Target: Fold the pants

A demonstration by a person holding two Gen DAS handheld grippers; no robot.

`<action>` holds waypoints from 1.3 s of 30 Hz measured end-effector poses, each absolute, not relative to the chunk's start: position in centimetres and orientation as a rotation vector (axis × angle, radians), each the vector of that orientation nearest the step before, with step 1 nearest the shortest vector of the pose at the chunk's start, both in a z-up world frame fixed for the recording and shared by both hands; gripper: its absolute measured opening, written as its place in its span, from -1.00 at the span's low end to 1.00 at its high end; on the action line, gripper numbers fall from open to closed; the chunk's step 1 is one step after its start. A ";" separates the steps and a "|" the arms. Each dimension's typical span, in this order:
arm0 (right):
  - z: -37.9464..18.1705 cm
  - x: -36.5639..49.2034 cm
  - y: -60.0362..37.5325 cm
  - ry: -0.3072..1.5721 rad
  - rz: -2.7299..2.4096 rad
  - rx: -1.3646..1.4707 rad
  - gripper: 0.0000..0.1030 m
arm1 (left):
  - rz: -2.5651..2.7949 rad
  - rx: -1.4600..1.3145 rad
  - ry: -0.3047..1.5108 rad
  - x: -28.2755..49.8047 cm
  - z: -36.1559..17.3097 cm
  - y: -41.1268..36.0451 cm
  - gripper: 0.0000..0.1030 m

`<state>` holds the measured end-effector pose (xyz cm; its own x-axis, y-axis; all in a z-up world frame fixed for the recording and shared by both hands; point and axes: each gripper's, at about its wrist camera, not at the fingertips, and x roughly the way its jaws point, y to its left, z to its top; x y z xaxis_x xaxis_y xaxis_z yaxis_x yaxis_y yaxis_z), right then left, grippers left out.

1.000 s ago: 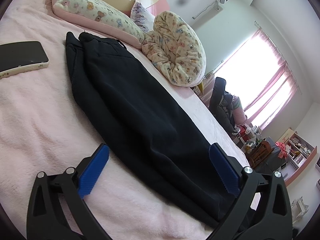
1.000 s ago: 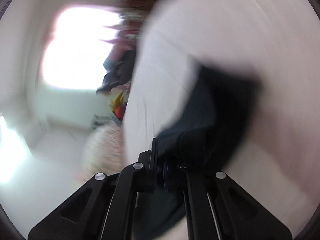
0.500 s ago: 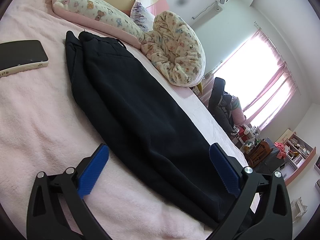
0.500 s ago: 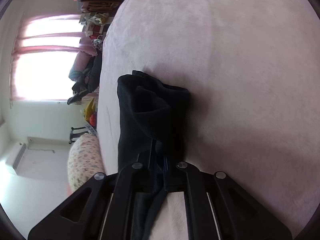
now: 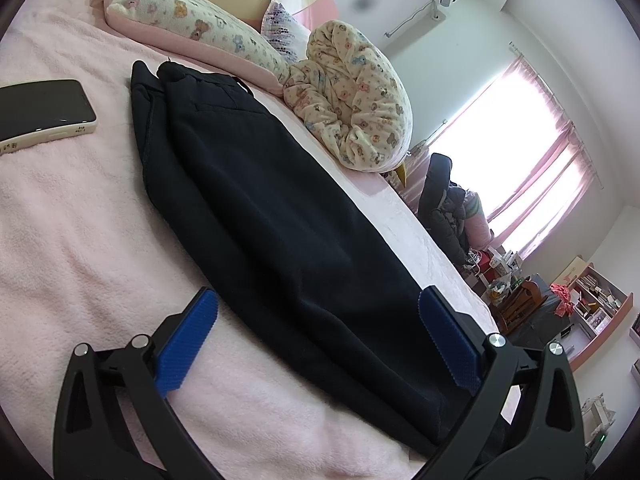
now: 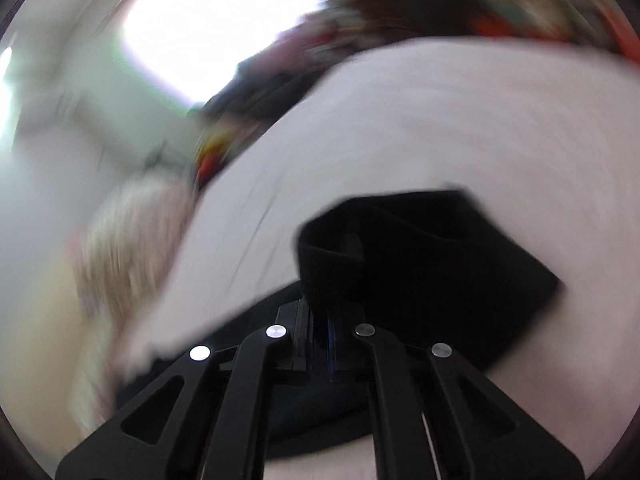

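Pants (image 6: 432,264) are pinched at the cuff end between your right fingers (image 6: 320,320), which sit pressed together on the dark cloth, the ribbed hem bunched up just ahead of them. Half a second ago that same view was sharp, with the leg end lying slack on the bed; now the whole picture is smeared and the window, the floral bedding and the bed edge have swung to new places, so your right hand is sweeping fast with the hem in tow. That reads as the lengthwise fold getting under way: the leg end being carried toward the waistband.

Your left fingers (image 5: 448,336) stand wide apart, blue pads on either side of the lower leg of the pants (image 5: 280,220), closed on nothing. Whether they touch the cloth is not clear. Nothing in that view has shifted over the last second; the garment there lies as flat as before, already doubled leg over leg, running from near the pads up to the waistband by the long pillow (image 5: 192,16).

Further out, a phone (image 5: 40,108) rests on the pink bed (image 5: 80,220) well left of the waistband, and the rolled floral quilt (image 5: 356,100) sits just beside the far edge of the pants. Watch that the carried hem lands square on the waist, clear of both.
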<state>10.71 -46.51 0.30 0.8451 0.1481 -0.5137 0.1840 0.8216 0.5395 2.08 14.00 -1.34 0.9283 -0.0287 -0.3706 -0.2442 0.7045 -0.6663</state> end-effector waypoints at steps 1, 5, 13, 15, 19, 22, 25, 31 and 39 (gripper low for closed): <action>0.9 11.8 -44.2 0.611 0.009 0.487 -0.90 | 0.122 -0.785 0.370 2.1 -1.3 14.0 0.96; 0.2 13.7 -36.9 0.742 0.010 0.111 -0.91 | 0.123 -0.785 0.371 2.1 -1.3 14.0 0.96; -6.4 6.4 -55.0 0.559 -0.399 1.142 -0.91 | 0.120 -0.788 0.373 2.2 -1.4 14.1 0.96; -9.7 5.0 -56.1 0.533 -0.337 1.379 -0.92 | 0.119 -0.788 0.376 2.2 -1.5 14.1 0.96; -8.7 5.0 -55.4 0.524 -0.335 1.368 -0.87 | 0.115 -0.792 0.370 2.2 -1.5 14.1 0.96; -9.8 4.5 -55.8 0.505 -0.304 1.449 -0.74 | 0.116 -0.792 0.373 2.3 -1.5 14.1 0.96; -9.5 4.7 -55.7 0.486 -0.288 1.438 -0.61 | 0.116 -0.792 0.373 2.3 -1.6 14.1 0.96; -3.9 8.0 -52.1 0.527 -0.111 0.962 -0.79 | 0.116 -0.792 0.373 2.3 -1.6 14.2 0.96; 0.0 11.8 -42.1 0.653 -0.056 0.403 -0.84 | 0.115 -0.793 0.372 2.2 -1.6 14.1 0.96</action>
